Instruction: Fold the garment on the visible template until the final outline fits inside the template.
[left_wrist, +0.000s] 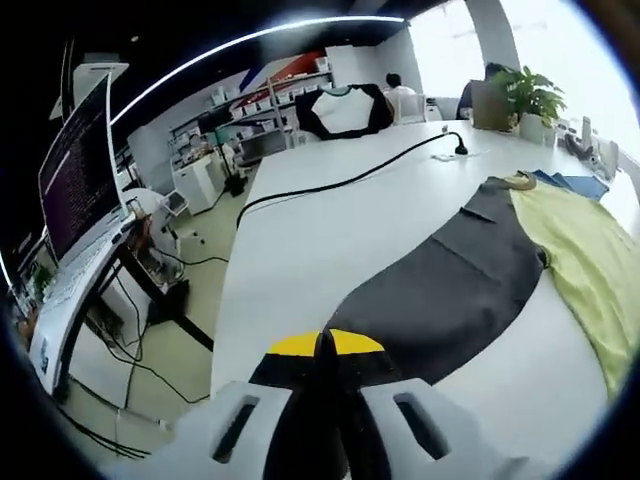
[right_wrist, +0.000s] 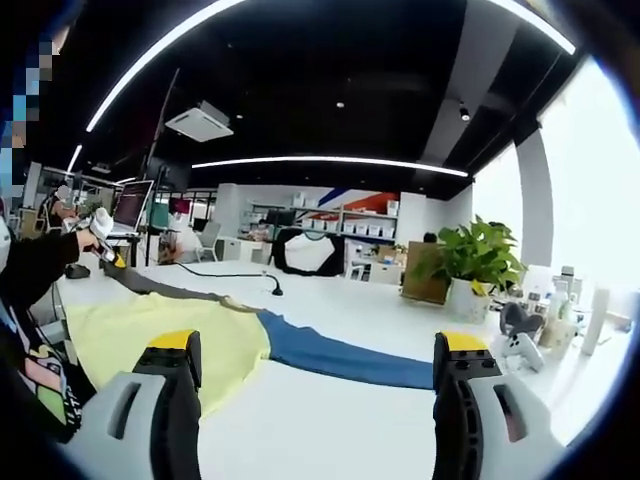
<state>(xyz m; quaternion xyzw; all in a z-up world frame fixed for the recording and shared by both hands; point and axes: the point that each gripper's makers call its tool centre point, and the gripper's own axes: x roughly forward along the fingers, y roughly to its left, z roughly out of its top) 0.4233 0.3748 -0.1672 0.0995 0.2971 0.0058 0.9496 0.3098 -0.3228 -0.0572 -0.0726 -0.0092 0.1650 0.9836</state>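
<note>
White tabletop (left_wrist: 330, 215) stretches through an office with shelves, a lit ceiling strip and a monitor (left_wrist: 80, 170) on a side desk. On the table lies the garment (left_wrist: 470, 270), spread long: a dark grey part nearest the left gripper, a yellow part (left_wrist: 590, 260) beyond it, and a blue part (right_wrist: 340, 358) that the right gripper view shows reaching toward the plant side. No template outline can be made out under it.

The left gripper (left_wrist: 325, 350) has its yellow-tipped jaws pressed together on the dark end of the garment, at the table's near edge. In the right gripper view the same gripper (right_wrist: 103, 238) appears far left, held in a person's hand with a dark sleeve, the cloth running from it across the table.

The right gripper (right_wrist: 318, 365) hangs above the table with its jaws spread wide and nothing between them, the yellow and blue cloth just beyond.

A black cable (left_wrist: 340, 180) snakes over the table to a small stand (right_wrist: 275, 288). A potted plant (right_wrist: 470, 262) stands near the window, with small items beside it.
</note>
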